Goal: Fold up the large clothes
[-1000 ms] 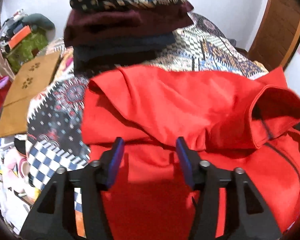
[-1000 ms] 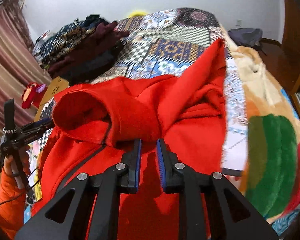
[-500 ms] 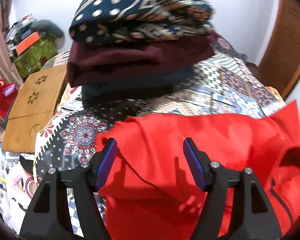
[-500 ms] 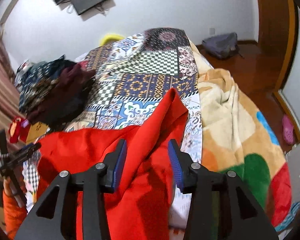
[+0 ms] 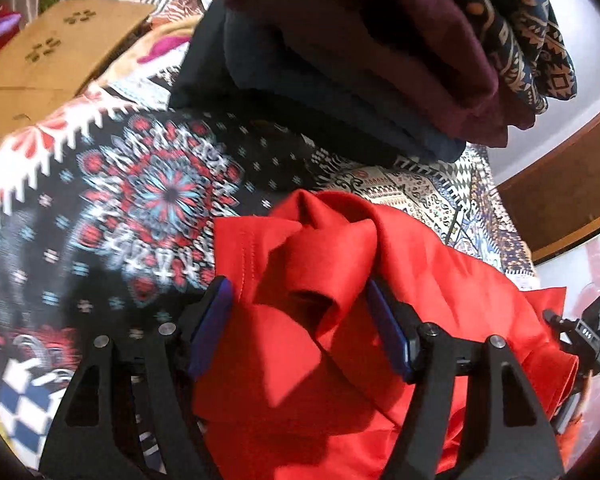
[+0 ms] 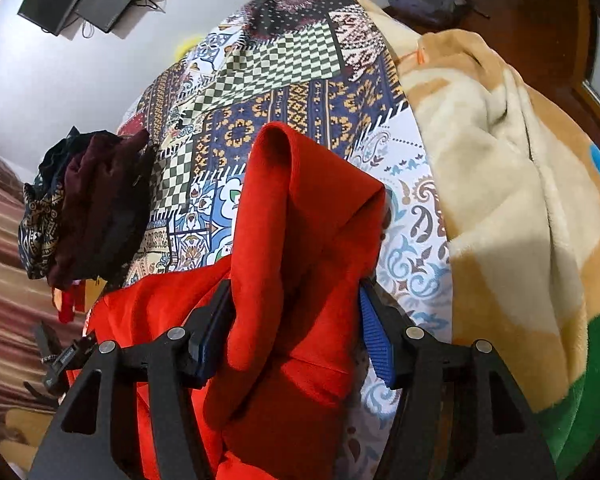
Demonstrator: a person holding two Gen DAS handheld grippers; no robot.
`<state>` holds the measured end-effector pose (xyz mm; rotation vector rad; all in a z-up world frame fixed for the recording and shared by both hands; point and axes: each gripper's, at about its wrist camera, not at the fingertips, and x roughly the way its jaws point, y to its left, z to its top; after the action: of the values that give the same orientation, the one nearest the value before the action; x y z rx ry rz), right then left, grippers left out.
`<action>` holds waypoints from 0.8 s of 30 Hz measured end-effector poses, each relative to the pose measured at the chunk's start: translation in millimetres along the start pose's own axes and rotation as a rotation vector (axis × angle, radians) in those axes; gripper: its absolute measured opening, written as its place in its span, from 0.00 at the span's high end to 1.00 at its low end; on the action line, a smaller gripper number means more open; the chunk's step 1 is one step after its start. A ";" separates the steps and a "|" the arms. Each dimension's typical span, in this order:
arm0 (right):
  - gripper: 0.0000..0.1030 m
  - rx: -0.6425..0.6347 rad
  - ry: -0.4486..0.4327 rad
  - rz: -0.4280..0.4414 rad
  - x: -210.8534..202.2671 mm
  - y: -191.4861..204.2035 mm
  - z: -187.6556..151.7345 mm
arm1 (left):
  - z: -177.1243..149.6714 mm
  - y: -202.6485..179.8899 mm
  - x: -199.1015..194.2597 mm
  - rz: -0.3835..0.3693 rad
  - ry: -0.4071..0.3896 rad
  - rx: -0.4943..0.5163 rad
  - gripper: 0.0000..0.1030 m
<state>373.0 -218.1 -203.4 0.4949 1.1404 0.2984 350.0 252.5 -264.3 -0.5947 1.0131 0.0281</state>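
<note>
We had both grippers spread wide over the red garment (image 5: 380, 320) on the bed (image 6: 284, 92), where a second before the right gripper (image 6: 296, 328) was nearly closed. Bunched red cloth sat between the fingers of the left gripper (image 5: 300, 320), unpinched. The stack of folded clothes (image 5: 380, 48) loomed nearer.

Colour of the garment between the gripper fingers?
Solid red garment; clearest in the right wrist view.
</note>
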 end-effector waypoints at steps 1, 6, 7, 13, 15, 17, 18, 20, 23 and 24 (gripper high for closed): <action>0.48 -0.008 0.000 -0.007 0.7 1.2 0.9 | -0.8 -1.0 3.1 -0.011 -0.001 -0.001 0.34; 0.78 -0.049 -0.023 -0.053 -4.3 6.7 6.9 | 1.8 -11.7 4.3 -0.017 -0.017 0.013 0.70; 0.82 -0.055 -0.037 -0.050 -8.2 7.6 9.6 | 2.1 -14.3 1.4 -0.008 -0.028 0.028 0.81; 0.87 -0.211 -0.126 -0.055 -31.3 51.3 28.6 | 13.1 -11.1 -23.4 -0.089 -0.090 0.007 0.87; 0.87 -0.275 -0.160 -0.051 -35.2 71.6 33.9 | 21.5 -10.8 -35.0 -0.085 -0.117 -0.004 0.87; 0.87 -0.325 -0.193 -0.047 -36.6 89.2 38.7 | 28.3 -12.1 -46.9 -0.067 -0.155 0.001 0.87; 0.87 -0.343 -0.210 -0.048 -35.9 96.8 41.2 | 32.0 -13.0 -53.8 -0.055 -0.181 0.007 0.87; 0.87 -0.354 -0.223 -0.051 -28.4 104.6 47.4 | 40.5 -10.1 -63.6 -0.041 -0.219 -0.007 0.87; 0.87 -0.362 -0.216 -0.080 -7.2 106.7 56.1 | 49.4 3.3 -61.3 -0.038 -0.217 -0.045 0.87; 0.87 -0.358 -0.202 -0.087 -1.5 104.7 55.9 | 51.5 7.4 -56.6 -0.010 -0.212 -0.045 0.87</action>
<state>426.1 -141.8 -129.7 0.1541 0.8848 0.3594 357.7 297.3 -202.3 -0.6244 0.8055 0.1033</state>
